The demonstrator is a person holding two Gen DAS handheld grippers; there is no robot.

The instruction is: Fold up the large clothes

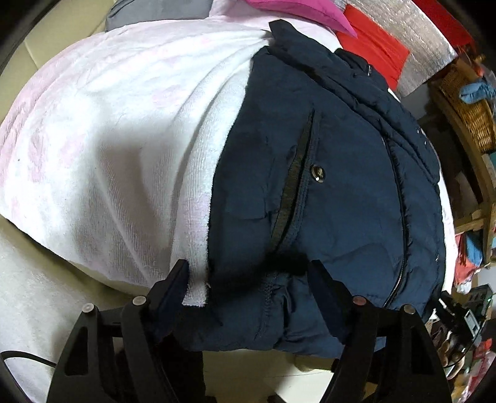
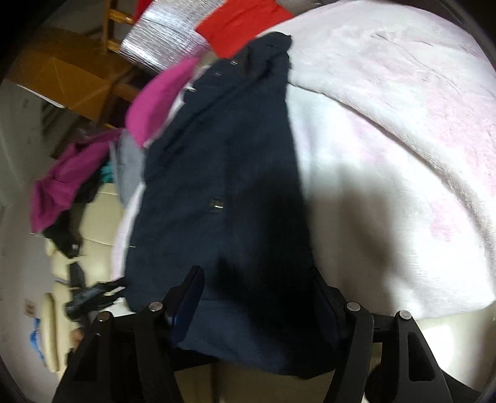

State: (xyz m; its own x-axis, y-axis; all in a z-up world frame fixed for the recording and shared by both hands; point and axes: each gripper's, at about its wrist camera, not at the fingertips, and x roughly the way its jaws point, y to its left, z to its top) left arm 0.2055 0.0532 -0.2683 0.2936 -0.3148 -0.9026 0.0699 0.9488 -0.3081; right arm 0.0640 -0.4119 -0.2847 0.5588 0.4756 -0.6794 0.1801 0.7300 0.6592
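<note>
A navy padded jacket (image 1: pixel 334 186) lies on a white and pink towel (image 1: pixel 108 139), with a pocket zip and a metal snap showing. My left gripper (image 1: pixel 248 272) is open, its fingers either side of the jacket's near hem and the towel's edge. In the right wrist view the same jacket (image 2: pixel 223 173) lies on the towel (image 2: pixel 403 155). My right gripper (image 2: pixel 257 285) is open, with the jacket's near edge between its fingers. The fabric lies slack and I see no pinch in either view.
A magenta garment (image 1: pixel 297 9), a red cloth (image 1: pixel 372 43) and a silver foil sheet (image 1: pixel 412 37) lie behind the jacket. A wicker basket (image 1: pixel 471 108) and wooden shelf stand at the right. A cream sofa (image 2: pixel 93 217) with magenta clothes (image 2: pixel 62 186) is to the left.
</note>
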